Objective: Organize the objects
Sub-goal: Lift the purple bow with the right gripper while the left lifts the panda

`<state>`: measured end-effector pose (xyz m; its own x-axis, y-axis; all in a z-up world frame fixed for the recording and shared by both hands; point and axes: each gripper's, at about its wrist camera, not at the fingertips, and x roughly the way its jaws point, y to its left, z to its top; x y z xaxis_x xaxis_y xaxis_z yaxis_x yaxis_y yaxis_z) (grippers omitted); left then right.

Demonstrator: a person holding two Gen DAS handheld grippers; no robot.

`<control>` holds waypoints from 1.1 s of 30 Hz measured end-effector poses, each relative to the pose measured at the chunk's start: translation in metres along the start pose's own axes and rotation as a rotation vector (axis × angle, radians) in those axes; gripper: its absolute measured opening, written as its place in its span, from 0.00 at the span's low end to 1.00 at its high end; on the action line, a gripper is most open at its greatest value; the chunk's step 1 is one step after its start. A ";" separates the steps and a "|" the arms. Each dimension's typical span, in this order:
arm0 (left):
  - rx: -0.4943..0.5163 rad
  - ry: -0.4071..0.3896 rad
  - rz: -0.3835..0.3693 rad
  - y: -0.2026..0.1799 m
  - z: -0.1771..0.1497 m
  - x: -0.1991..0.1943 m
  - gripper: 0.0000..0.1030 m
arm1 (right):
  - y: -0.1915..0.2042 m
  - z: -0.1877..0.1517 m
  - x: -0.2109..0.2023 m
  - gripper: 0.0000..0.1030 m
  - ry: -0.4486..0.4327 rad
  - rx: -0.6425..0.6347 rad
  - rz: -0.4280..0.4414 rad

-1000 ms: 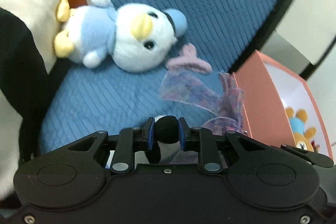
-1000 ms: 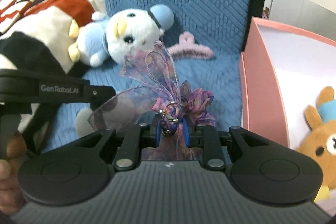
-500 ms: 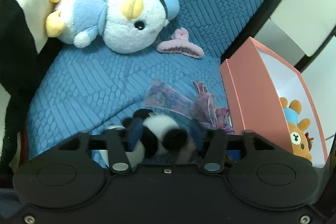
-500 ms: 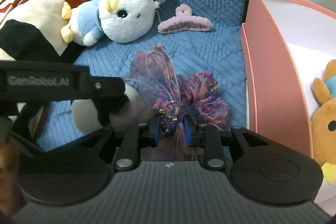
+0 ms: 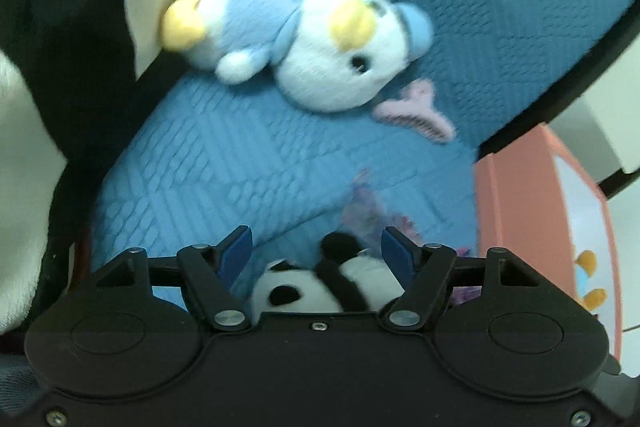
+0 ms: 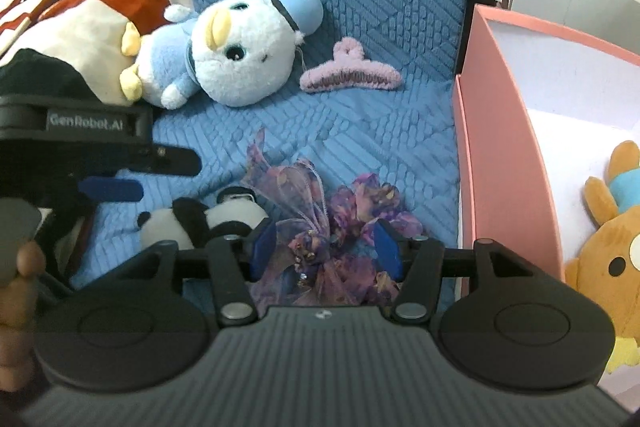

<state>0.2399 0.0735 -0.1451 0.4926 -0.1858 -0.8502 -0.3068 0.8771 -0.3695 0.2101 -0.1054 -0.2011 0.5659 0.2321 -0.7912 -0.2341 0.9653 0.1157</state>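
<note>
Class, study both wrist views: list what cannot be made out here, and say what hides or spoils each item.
- Panda plush: lower part hidden behind the left gripper body, left wrist view.
- Penguin plush: motion-blurred, left wrist view.
- Bear plush: cut off by the right edge, right wrist view.
- Pink box: floor mostly out of frame.
- Purple scrunchie: base hidden behind the right gripper.

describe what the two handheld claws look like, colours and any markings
Left claw: glossy black housing with two round embossed discs, silver pivot screws, blue finger pads. Right claw: matte ribbed dark-grey housing, same discs and blue pads. White "GenRobot.AI" lettering marks the left unit's side.
</note>
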 end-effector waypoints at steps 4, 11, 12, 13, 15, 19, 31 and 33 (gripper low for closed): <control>-0.013 0.053 0.017 0.006 -0.002 0.012 0.68 | -0.005 0.001 0.015 0.55 0.059 0.001 -0.017; 0.009 0.116 0.017 0.006 -0.008 0.020 0.76 | -0.006 0.000 0.050 0.57 0.162 -0.001 -0.021; 0.014 0.119 0.024 0.006 -0.009 0.020 0.77 | -0.005 0.000 0.052 0.60 0.155 -0.010 -0.024; 0.015 0.120 0.027 0.006 -0.009 0.021 0.77 | -0.004 -0.001 0.053 0.62 0.152 -0.023 -0.029; 0.014 0.122 0.029 0.006 -0.010 0.021 0.79 | -0.003 -0.001 0.054 0.63 0.147 -0.040 -0.031; 0.004 0.132 0.028 0.008 -0.012 0.022 0.80 | -0.005 -0.005 0.054 0.58 0.131 -0.028 -0.031; 0.065 0.171 -0.011 -0.006 -0.025 0.026 0.79 | -0.004 0.000 0.038 0.28 0.047 -0.015 -0.073; 0.062 0.180 -0.025 -0.006 -0.027 0.028 0.76 | -0.006 0.001 0.035 0.28 0.041 0.002 -0.066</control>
<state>0.2332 0.0514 -0.1765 0.3439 -0.2798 -0.8964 -0.2427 0.8957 -0.3727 0.2325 -0.1032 -0.2291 0.5473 0.1632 -0.8209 -0.1961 0.9785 0.0638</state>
